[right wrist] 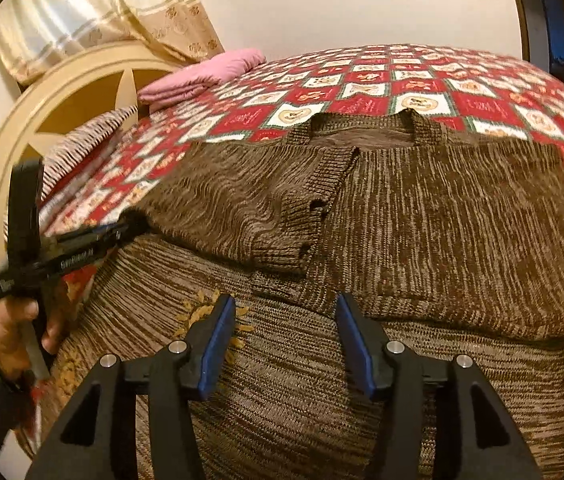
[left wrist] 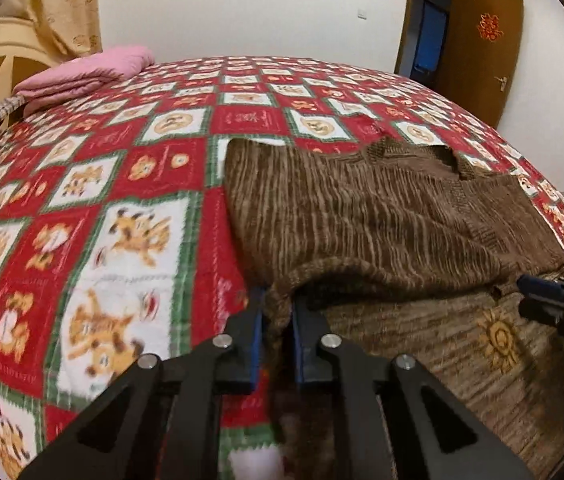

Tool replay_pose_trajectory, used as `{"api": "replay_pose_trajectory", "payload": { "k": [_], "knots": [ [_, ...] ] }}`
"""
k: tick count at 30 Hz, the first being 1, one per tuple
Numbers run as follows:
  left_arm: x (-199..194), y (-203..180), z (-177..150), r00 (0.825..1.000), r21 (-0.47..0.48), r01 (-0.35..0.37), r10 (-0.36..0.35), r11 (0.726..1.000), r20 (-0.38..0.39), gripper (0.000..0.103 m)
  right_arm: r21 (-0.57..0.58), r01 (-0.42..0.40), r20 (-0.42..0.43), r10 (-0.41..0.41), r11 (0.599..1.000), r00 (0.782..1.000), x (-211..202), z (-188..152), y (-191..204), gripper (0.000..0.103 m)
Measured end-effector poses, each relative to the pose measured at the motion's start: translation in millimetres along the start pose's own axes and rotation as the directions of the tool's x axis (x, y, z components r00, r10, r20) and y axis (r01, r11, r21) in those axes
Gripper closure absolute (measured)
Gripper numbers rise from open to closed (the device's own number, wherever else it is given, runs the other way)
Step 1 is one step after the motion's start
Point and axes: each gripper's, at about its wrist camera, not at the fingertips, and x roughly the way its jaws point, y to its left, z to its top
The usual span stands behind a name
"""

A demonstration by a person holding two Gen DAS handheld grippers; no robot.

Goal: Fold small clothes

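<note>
- At the near edge of the bed: left gripper (left wrist: 276,332) has its jaws nearly closed, pinching a bunched edge of the brown knit sweater (left wrist: 361,208); fabric fills the narrow gap between the blue pads.
- Right gripper (right wrist: 285,344) hovers over the sweater (right wrist: 441,220) with jaws wide apart, nothing between them; knit with a yellow sun motif (right wrist: 210,316) shows in the gap.
- In the right wrist view, the left gripper (right wrist: 130,226) comes in from the left side, its tip at the sweater's left edge; the person's left hand (right wrist: 14,332) grips its handle, dark sleeve below.
- In the left wrist view, the right gripper (left wrist: 541,292) shows at the right edge, just beside the folded-over layer; its jaw state is not readable from there.
- Sweater lies on the bed, near edge, upper part folded over the lower part; ribbed neckline on the far side, ribbed band running down the middle of the folded layer.
- Under it: red-and-white checked bedspread (left wrist: 122,184) with cartoon animal prints.
- Far left: folded pink blanket (left wrist: 90,70) on the bed, beside the cream headboard (right wrist: 62,92).
- Behind: patterned beige curtain (right wrist: 122,12), white wall, brown door (left wrist: 477,52) ajar at far right with a red ornament on it.
</note>
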Motion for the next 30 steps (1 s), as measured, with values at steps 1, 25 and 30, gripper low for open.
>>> {"api": "replay_pose_trajectory", "payload": {
  "k": [1,25,30],
  "knots": [
    [-3,2,-2,1.000,-0.006,0.009,-0.009,1.000,0.002,0.090,0.009,-0.009,0.002,0.009,1.000,1.000,-1,0,-1,0.049],
    [25,-7,13,0.991,0.047,-0.122,0.124,0.991,-0.044,0.024,0.002,0.434,-0.092,-0.432,0.901,0.897,83,114,-40,0.081],
    [25,-10,12,0.992,0.042,-0.123,0.124,0.992,-0.030,0.024,-0.002,0.362,-0.053,-0.362,0.932,0.931,66,109,-35,0.078]
  ]
}}
